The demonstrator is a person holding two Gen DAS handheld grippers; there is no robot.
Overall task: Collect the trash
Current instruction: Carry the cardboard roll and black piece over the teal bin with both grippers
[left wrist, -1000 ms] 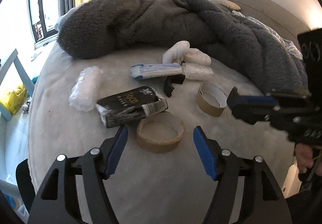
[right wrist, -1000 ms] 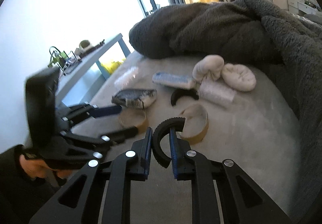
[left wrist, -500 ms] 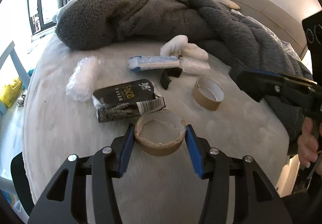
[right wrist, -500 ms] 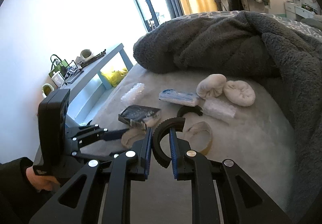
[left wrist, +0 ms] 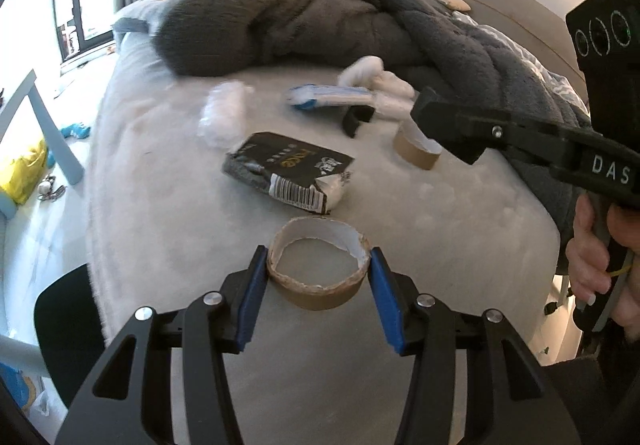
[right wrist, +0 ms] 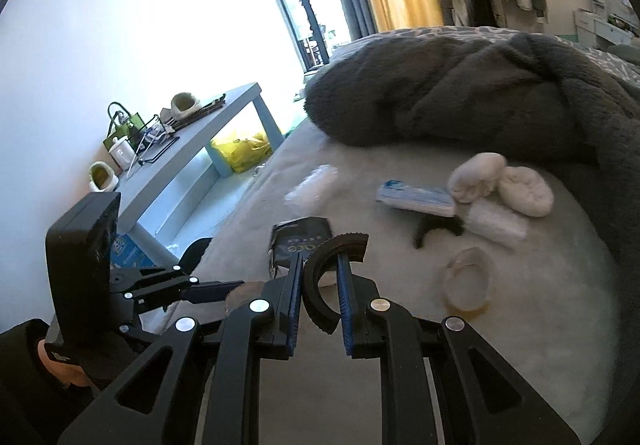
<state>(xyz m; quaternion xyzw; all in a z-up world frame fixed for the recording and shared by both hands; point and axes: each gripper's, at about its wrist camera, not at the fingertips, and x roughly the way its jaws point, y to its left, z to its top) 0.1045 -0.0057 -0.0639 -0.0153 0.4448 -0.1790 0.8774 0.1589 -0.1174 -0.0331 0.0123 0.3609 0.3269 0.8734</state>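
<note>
My left gripper (left wrist: 318, 265) is shut on a brown cardboard tape ring (left wrist: 320, 295), blue pads pressing both its sides, over the bed's near edge. My right gripper (right wrist: 319, 265) is shut on a black curved plastic piece (right wrist: 344, 241); in the left wrist view its fingers (left wrist: 448, 129) reach in from the right. On the pale bedcover (left wrist: 168, 205) lie a black packet (left wrist: 288, 169), a second tape ring (left wrist: 416, 153), a blue-white wrapper (left wrist: 328, 97), a clear plastic wad (left wrist: 222, 117) and another black piece (left wrist: 356, 117).
A thick grey blanket (left wrist: 320, 25) is heaped across the far side of the bed, with two white rolled socks (right wrist: 500, 181) at its foot. A light blue side table (right wrist: 192, 133) and a yellow bag (right wrist: 240, 149) stand left of the bed. A person's hand (left wrist: 592, 265) grips the right tool.
The left jaws closed around the tape ring and drew it back toward the bed's near edge. The right gripper pulled back too, still clamping the black curved piece.
</note>
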